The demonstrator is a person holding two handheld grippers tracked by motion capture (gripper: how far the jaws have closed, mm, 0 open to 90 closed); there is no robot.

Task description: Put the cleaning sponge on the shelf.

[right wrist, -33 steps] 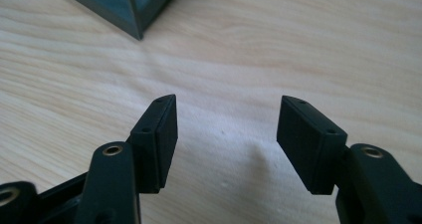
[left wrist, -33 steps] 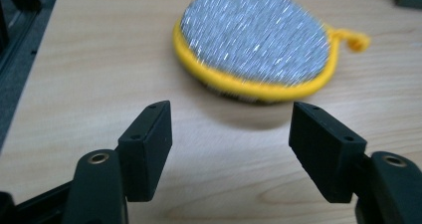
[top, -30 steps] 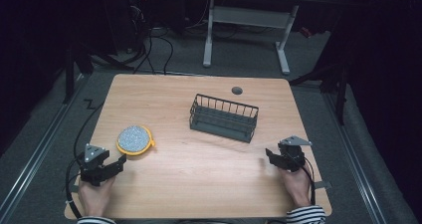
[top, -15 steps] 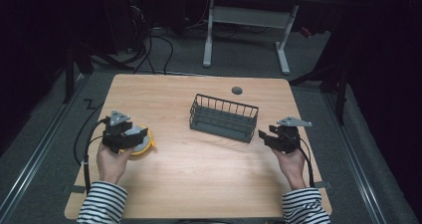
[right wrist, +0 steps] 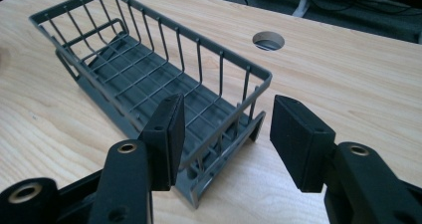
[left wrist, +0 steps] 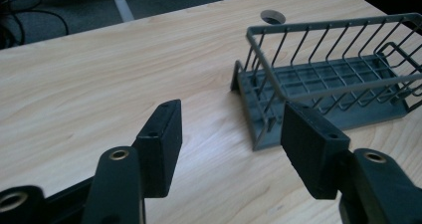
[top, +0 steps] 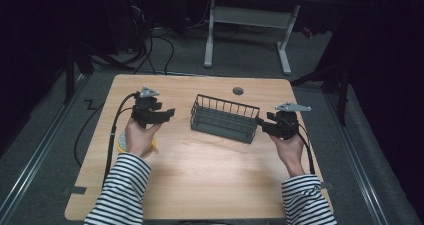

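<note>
A dark grey wire basket (top: 225, 118) stands empty in the middle of the wooden table (top: 210, 175). My left gripper (top: 170, 114) hovers just left of it with its jaws pointing at the basket's left end. They are open with nothing between them and have just been closing a little. In the left gripper view the basket (left wrist: 328, 79) lies ahead to the right of the left gripper (left wrist: 231, 119). My right gripper (top: 260, 122) is at the basket's right end, open, its jaws slightly narrowed. In the right gripper view the basket's (right wrist: 124, 69) near end shows beyond the right gripper (right wrist: 229, 109).
A yellow dish (top: 120, 144) lies at the left, mostly hidden under the left hand. A round cable hole (top: 238, 91) sits in the table behind the basket. Cables trail off the table's left side. A white desk frame (top: 245, 20) stands on the floor beyond.
Both hands have risen and moved forward from the table's front corners. The left gripper passed over the yellow dish toward the basket's left end. The right gripper came up to its right end.
</note>
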